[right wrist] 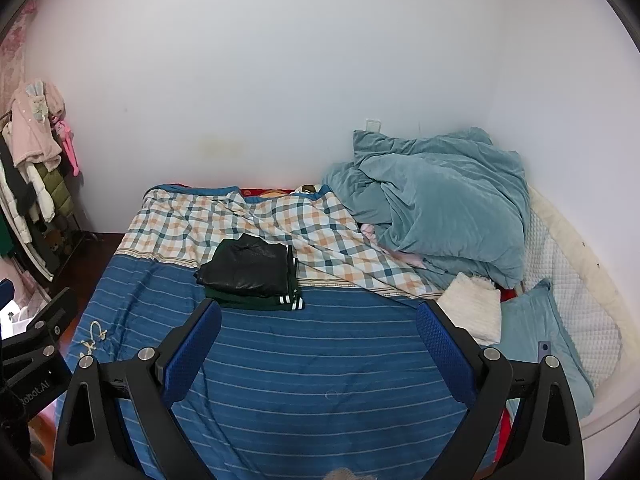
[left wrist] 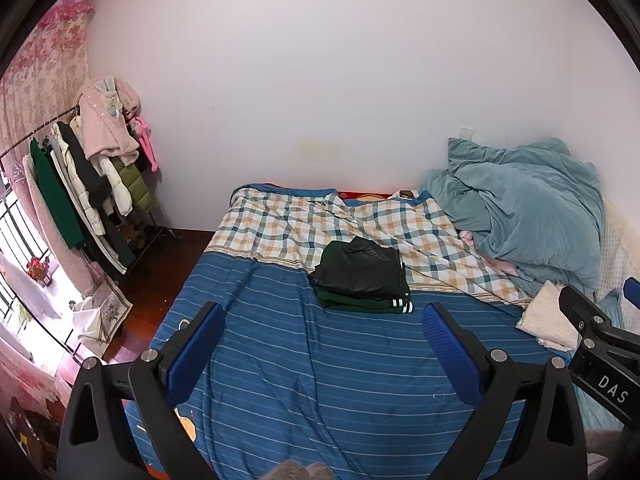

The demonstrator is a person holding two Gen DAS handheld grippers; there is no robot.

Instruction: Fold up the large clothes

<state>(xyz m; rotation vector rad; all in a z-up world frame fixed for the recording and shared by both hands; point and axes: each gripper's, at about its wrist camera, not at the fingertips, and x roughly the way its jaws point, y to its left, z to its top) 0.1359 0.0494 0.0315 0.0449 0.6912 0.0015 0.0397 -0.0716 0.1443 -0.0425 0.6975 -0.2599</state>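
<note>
A: So, in the left wrist view, what's the left gripper (left wrist: 324, 344) doing?

B: Its jaws stand wide apart over the blue striped bedspread (left wrist: 320, 392), with nothing between them. The folded clothes stack (left wrist: 362, 276) sits just above centre of the frame, where the stripes meet the checked quilt (left wrist: 288, 224): a black shiny piece on top, dark green with white cuff stripes under it. The right gripper's body pokes in at the lower right edge.

A: And in the right wrist view?

B: The right gripper (right wrist: 318, 334) is likewise spread fully and empty. The stack lies left of centre, and a folded white towel (right wrist: 474, 306) sits to the right, beside a teal pillow (right wrist: 548, 344). A rumpled teal duvet (right wrist: 440, 200) fills the upper right.

A: How would the stack handle?

B: I'd guess it's soft and floppy. The top layer looks slick, so it could slide off the green one. Pinching both layers together at a folded edge seems safest.

A: Any containers?

B: No bins or baskets I can make out. The clothes rack (left wrist: 80, 184) at the left edge holds hanging coats, a pink fleece draped on top.
</note>
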